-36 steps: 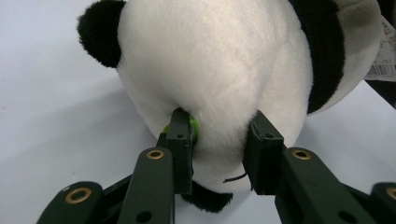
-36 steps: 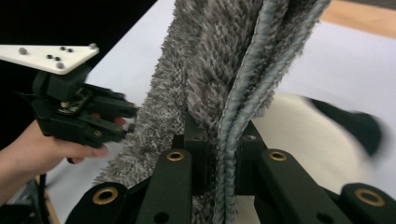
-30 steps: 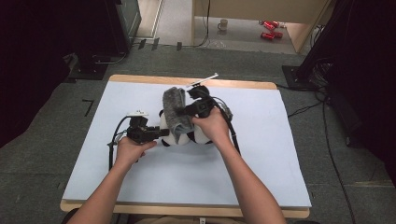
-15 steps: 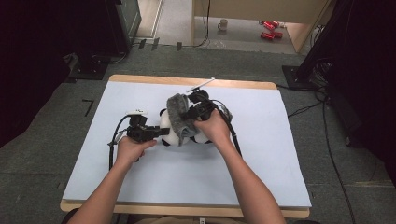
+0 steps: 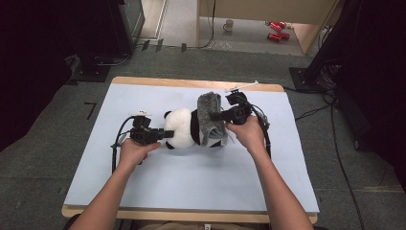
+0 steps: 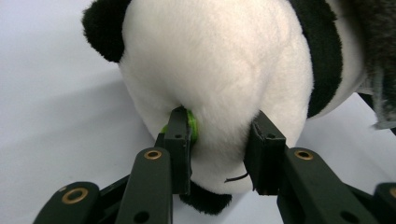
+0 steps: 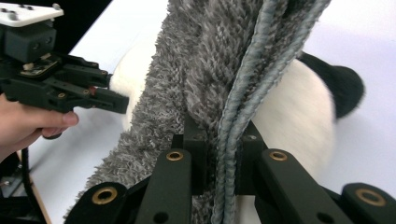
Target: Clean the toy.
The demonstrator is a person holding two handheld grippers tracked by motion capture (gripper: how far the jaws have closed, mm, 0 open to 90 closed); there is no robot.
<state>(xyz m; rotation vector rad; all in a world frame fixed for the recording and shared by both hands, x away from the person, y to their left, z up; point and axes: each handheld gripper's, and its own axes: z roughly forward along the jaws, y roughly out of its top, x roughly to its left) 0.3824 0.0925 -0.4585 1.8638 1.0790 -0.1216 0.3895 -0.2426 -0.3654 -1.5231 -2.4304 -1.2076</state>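
The left claw point(image 6: 219, 149) grips the black-and-white plush panda point(image 5: 184, 127) by its head; the right claw point(image 7: 223, 158), beside the panda's body, clamps the fluffy grey cloth point(image 5: 210, 117) draped over it.

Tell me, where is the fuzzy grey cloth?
In the high view the grey cloth drapes over the plush panda mid-table, pinched by the right hand-held gripper.

The grey cloth point(image 5: 211, 120), pinched at its corded hem by the right gripper point(image 5: 224, 115), is carried rightward from where it was a second ago, off the head of the panda plush point(image 5: 181, 128), whose white head and black ear are now uncovered. The right hand point(image 5: 247, 133) is shifted rightward with it.
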